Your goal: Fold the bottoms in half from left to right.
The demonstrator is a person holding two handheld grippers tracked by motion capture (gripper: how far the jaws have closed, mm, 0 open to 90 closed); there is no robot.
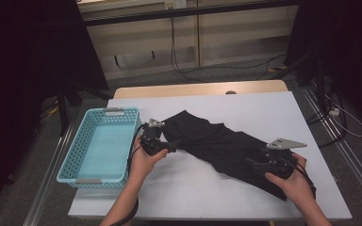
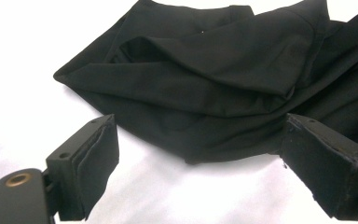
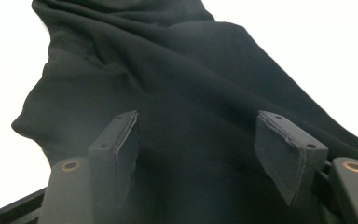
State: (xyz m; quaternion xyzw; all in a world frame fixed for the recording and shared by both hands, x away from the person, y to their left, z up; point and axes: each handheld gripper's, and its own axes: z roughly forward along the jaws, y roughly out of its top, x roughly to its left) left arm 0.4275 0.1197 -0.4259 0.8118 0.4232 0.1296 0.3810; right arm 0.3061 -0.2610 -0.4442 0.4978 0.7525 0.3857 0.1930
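White table [image 1: 207, 188]; black garment [image 1: 217, 141]; turquoise basket [image 1: 70, 160].

black garment [image 3: 177, 84] — cut off at frame top, near end under right hand-held gripper [image 3: 196, 154]

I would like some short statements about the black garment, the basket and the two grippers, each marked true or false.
1. The black garment lies inside the basket. False: it lies crumpled on the white table, to the right of the turquoise basket.
2. The left gripper has its jaws open. True: the garment's edge lies between them, and the pads do not press on it.
3. The right gripper is clamped on the garment. False: its jaws stand apart over the cloth.
4. The basket holds nothing. True: its floor is bare.
5. In the high view, the right gripper is at the garment's near right end. True.
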